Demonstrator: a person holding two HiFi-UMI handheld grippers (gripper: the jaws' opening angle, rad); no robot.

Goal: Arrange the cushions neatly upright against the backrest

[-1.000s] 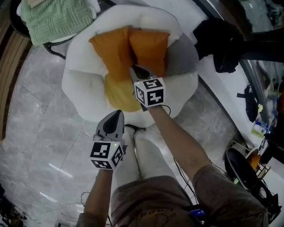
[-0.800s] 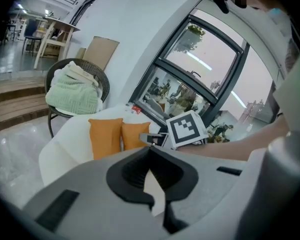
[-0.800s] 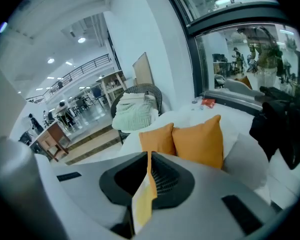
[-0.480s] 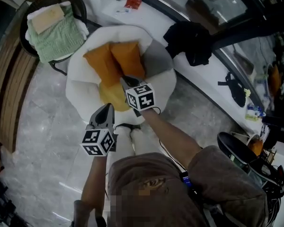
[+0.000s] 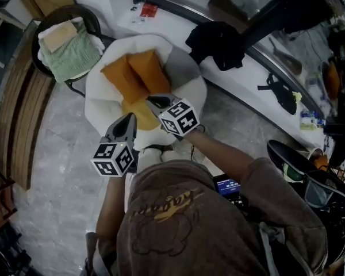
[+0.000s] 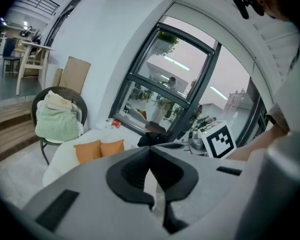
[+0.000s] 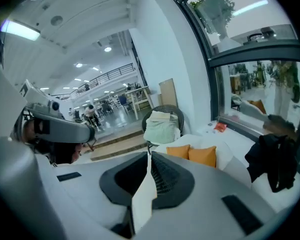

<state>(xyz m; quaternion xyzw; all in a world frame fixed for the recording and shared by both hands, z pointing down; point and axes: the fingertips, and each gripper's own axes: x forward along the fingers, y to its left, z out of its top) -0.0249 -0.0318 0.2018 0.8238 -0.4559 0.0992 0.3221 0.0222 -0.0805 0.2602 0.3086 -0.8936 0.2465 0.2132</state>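
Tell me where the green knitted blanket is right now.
In the head view, the green knitted blanket lies at upper left on a dark wicker chair, just left of the white armchair.

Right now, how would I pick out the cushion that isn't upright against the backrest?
Find the round white armchair in the upper middle of the head view. On its seat, in front of the two orange cushions standing side by side, lies the yellow cushion. It alone is yellow and lies flat.
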